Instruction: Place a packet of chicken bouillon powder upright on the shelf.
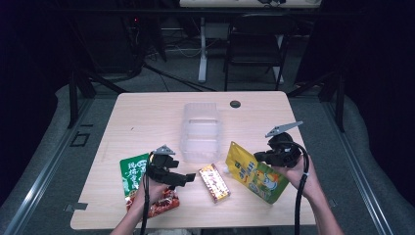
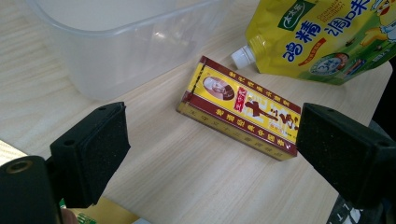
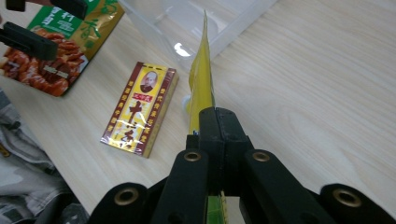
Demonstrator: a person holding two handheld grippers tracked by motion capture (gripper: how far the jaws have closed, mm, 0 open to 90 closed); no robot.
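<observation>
My right gripper [image 3: 218,125] is shut on one edge of a yellow spouted pouch [image 3: 201,77], which stands edge-on and stretches away towards the clear container. In the high view the pouch [image 1: 254,174] hangs tilted at the right front of the table, with the right gripper [image 1: 260,156] on its far right side. My left gripper [image 2: 212,154] is open with bare table between its pads. A red and yellow box [image 2: 240,107] lies flat just beyond it. In the high view the left gripper [image 1: 187,178] hovers over a green and red snack bag [image 1: 134,176], pointing at the box [image 1: 214,182].
A clear plastic container [image 1: 200,133] stands open at the middle of the wooden table [image 1: 147,117], just behind the box and the pouch. A dark round grommet [image 1: 235,104] sits near the far edge. A chair and desk legs stand beyond the table.
</observation>
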